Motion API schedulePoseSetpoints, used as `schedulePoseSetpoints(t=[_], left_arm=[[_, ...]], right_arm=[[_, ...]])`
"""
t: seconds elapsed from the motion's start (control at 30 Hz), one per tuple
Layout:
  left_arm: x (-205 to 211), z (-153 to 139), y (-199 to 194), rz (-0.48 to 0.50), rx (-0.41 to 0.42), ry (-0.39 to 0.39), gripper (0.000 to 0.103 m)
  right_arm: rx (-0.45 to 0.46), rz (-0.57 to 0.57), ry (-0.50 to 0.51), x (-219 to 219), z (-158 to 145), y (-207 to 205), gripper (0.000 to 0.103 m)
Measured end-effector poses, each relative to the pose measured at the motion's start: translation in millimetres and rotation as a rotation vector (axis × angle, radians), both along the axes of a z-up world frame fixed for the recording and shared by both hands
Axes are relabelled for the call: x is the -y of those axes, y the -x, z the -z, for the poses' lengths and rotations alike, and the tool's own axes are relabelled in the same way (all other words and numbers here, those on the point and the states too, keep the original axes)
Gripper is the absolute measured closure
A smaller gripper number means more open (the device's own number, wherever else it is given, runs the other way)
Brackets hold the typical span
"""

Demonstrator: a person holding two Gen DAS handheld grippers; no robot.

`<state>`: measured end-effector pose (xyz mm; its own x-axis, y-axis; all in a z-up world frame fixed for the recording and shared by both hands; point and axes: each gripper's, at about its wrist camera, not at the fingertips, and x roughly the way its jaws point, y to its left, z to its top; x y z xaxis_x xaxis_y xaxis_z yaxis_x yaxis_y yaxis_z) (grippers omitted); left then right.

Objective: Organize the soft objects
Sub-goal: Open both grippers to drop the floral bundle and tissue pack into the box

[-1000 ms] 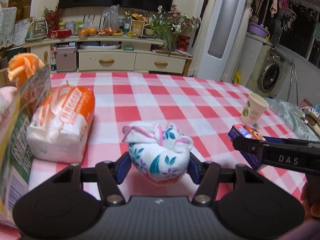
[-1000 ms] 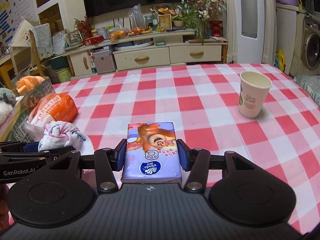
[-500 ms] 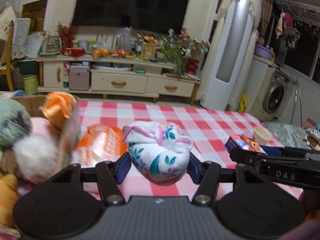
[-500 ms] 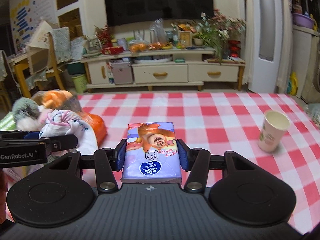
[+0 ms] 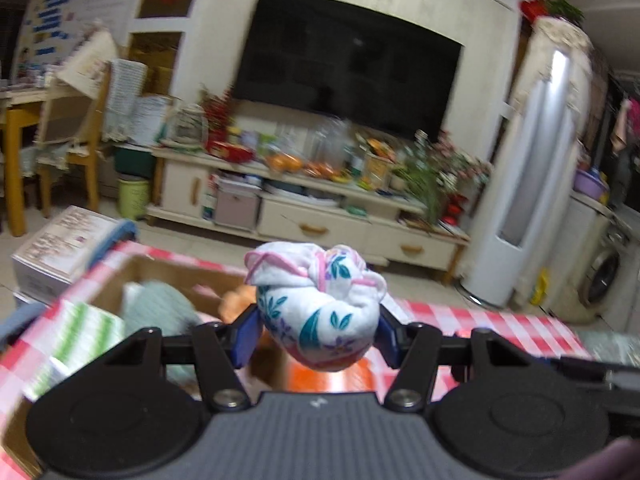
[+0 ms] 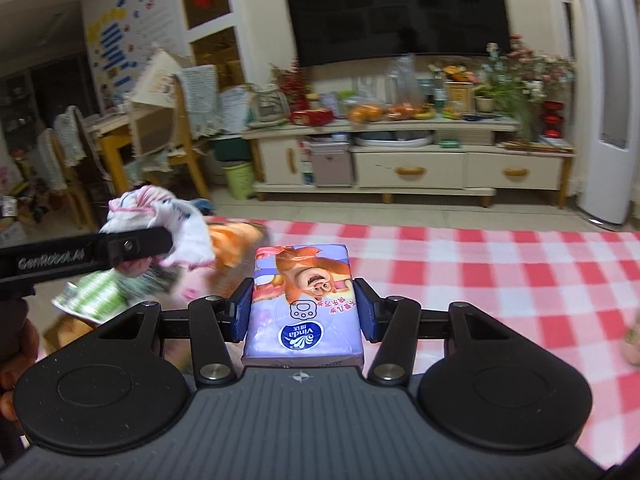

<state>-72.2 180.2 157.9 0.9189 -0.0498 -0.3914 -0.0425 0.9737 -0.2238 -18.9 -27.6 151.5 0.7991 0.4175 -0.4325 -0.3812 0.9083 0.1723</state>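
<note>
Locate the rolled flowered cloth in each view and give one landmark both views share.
Left wrist view: the flowered cloth sits at centre, clamped in the left tool.
Right wrist view: the flowered cloth shows at left, behind the left tool's black finger.
Shared landmark: the dark television on the far wall.

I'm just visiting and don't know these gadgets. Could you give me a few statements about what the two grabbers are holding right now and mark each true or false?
1. The left gripper clamps a rolled floral cloth. True.
2. The right gripper is empty. False: it grips a purple tissue pack.
3. The tablecloth is red-and-white checked. True.
4. The floral cloth lies inside the cardboard box. False: it is held in the air, gripped above the box.
</note>
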Motion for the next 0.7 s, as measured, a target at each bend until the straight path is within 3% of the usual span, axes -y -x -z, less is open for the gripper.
schedulePoseSetpoints(t=[0.2,0.4,0.7], left_arm=[[-28,-6,-35,-0.072,0.007,0.007,0.045],[-50,9,-68,-0.097,-0.053,0.015,0.045],[-62,24,-88,-0.105,-0.120,0.005,0.044]], right_arm=[[0.004,-0.110,-0.017,-57,-2,-24,0.039],[0.000,-0.184,-0.010,-99,9,-45,0.039],[-0.051,-0.231,-0.023,-120,26,-64,0.038]])
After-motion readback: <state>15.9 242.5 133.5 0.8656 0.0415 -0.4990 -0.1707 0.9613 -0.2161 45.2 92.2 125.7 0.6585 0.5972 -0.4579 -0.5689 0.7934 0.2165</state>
